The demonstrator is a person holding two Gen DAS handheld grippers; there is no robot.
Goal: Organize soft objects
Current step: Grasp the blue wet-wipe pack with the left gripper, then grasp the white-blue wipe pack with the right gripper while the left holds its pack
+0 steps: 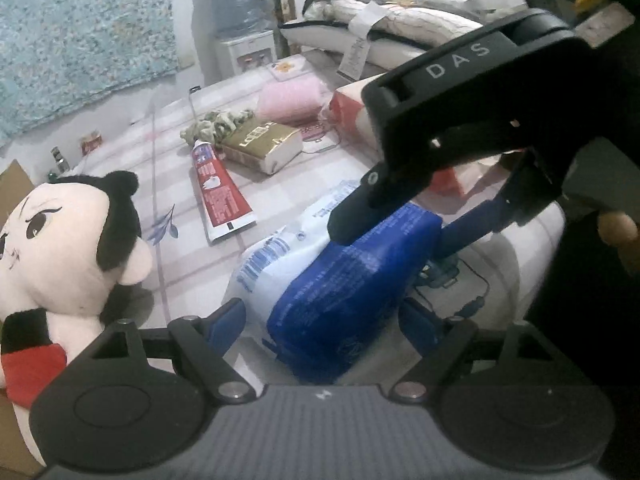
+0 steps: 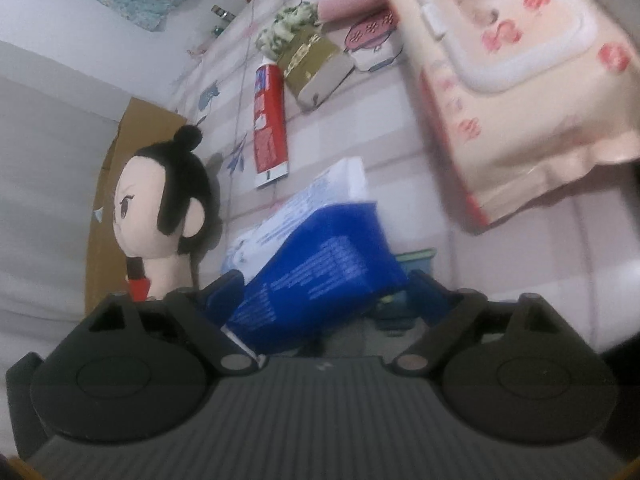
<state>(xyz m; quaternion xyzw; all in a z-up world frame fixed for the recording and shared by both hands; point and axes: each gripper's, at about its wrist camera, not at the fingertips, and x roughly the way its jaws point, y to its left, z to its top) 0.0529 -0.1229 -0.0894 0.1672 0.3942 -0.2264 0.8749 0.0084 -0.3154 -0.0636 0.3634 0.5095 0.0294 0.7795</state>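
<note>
A blue and white tissue pack (image 1: 340,300) (image 2: 320,264) lies tilted on the pink checked sheet (image 1: 288,196). My left gripper (image 1: 323,322) straddles its blue end, and both fingers rest against its sides. My right gripper (image 2: 320,292) holds the same blue end between its fingers, pads touching the pack. In the left wrist view the right gripper (image 1: 396,236) reaches in from the upper right across the pack. A plush doll (image 1: 60,248) (image 2: 160,208) with black hair and a red scarf sits to the left of the pack.
A red toothpaste tube (image 1: 218,192) (image 2: 270,128), a gold box (image 1: 260,144), a green scrunchie (image 1: 216,124) and pink cloth (image 1: 292,96) lie beyond. A peach wet-wipes pack (image 2: 512,80) lies at the right. Cardboard (image 2: 120,168) stands behind the doll. Folded quilts (image 1: 400,20) are far back.
</note>
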